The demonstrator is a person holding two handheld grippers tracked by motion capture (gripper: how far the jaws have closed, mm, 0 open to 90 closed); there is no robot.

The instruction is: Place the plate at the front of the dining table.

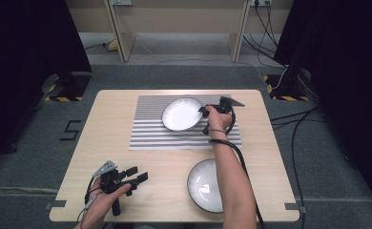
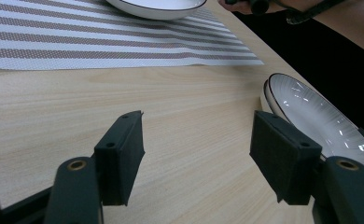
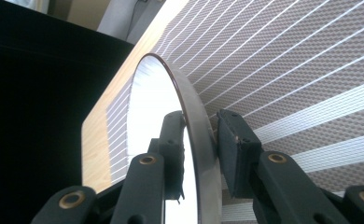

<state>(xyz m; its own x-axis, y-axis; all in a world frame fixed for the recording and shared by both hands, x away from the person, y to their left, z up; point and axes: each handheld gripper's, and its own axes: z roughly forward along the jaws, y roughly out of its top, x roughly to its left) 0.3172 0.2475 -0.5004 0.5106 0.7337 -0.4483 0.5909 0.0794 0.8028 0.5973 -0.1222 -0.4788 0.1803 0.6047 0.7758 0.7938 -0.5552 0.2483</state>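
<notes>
Nearest me, the left tongs [image 1: 135, 175] rest released on the tabletop [image 1: 112, 133] beside a bowl [image 1: 206, 185]. The right tongs [image 1: 204, 111] pinch the rim of the plate [image 1: 181, 114] on the striped mat [image 1: 150, 133]. It looks glazed, stiff, slippery and breakable, so a rim grip seems best.

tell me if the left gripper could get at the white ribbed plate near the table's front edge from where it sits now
Probably yes. The left gripper rests on the bare wooden table with its jaws open and pointing toward the white ribbed plate with a dark rim. Nothing lies between them, though the person's right forearm crosses over the plate's far side.
</notes>
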